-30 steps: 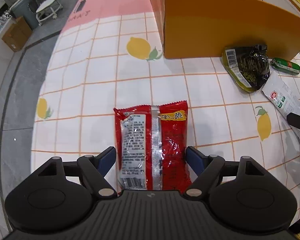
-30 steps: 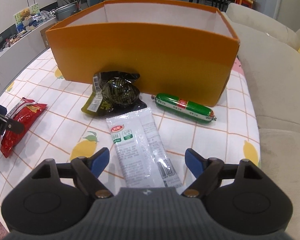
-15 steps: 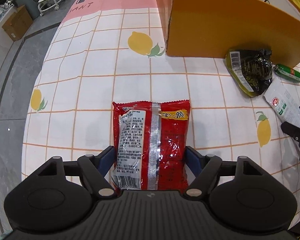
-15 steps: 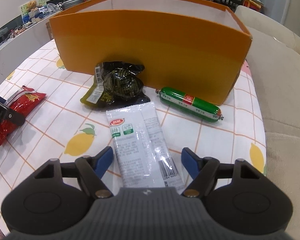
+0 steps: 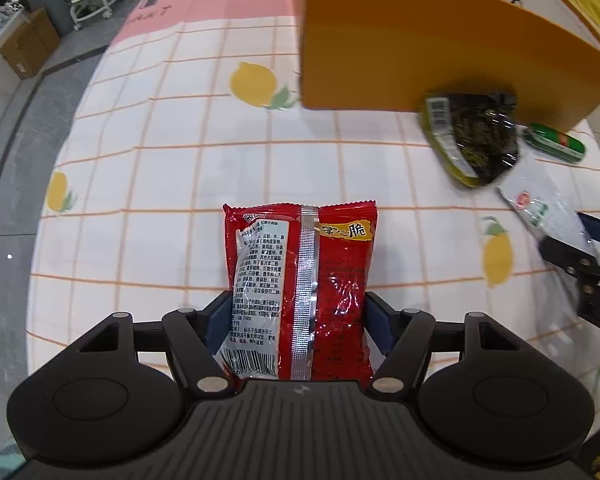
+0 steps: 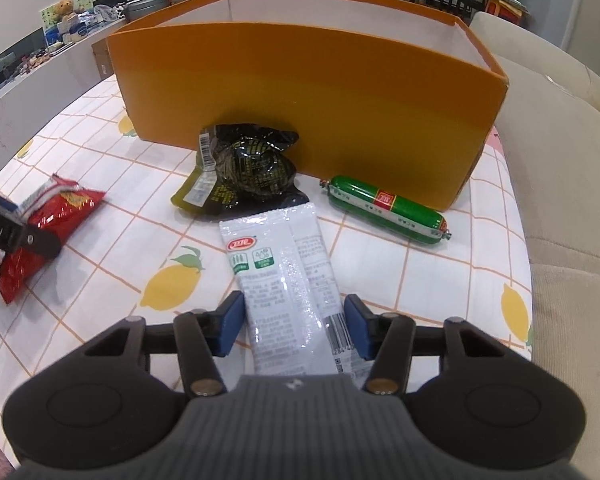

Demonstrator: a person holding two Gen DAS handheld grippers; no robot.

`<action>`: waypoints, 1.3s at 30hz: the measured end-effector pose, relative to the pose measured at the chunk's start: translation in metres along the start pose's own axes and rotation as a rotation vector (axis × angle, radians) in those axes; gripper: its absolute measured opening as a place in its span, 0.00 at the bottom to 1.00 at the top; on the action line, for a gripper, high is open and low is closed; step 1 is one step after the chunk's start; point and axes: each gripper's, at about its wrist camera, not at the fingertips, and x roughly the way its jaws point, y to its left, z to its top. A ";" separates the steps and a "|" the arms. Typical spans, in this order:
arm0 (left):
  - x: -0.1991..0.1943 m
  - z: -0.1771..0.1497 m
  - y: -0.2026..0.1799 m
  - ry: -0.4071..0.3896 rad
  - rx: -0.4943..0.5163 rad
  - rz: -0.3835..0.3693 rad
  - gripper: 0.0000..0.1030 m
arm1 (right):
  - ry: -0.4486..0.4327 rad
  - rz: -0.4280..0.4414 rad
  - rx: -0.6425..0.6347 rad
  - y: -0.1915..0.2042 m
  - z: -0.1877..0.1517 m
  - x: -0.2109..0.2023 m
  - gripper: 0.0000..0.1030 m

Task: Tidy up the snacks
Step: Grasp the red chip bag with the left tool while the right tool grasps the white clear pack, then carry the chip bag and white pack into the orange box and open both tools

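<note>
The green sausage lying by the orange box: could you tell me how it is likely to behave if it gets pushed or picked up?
The green sausage is a round tube, so a sideways nudge would probably roll it. It lies close to the orange box, whose wall might stop it. Its casing looks glossy, so fingers may slip on it. It keeps a straight shape, which suggests firm rather than floppy.

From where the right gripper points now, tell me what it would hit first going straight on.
The white packet already lying between the right gripper fingers, then the tablecloth under it, since it points steeply down. The dark pouch lies further ahead.
</note>
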 end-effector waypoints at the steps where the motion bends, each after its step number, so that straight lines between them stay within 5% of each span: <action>1: -0.002 -0.001 -0.002 0.000 0.002 -0.001 0.76 | 0.003 0.004 0.006 0.000 0.000 -0.001 0.50; 15: -0.047 -0.014 -0.034 -0.076 0.076 -0.053 0.76 | 0.032 0.020 0.057 0.010 -0.003 -0.044 0.48; 39: -0.162 0.028 -0.074 -0.381 0.174 -0.110 0.76 | -0.213 -0.044 0.110 -0.003 0.042 -0.157 0.48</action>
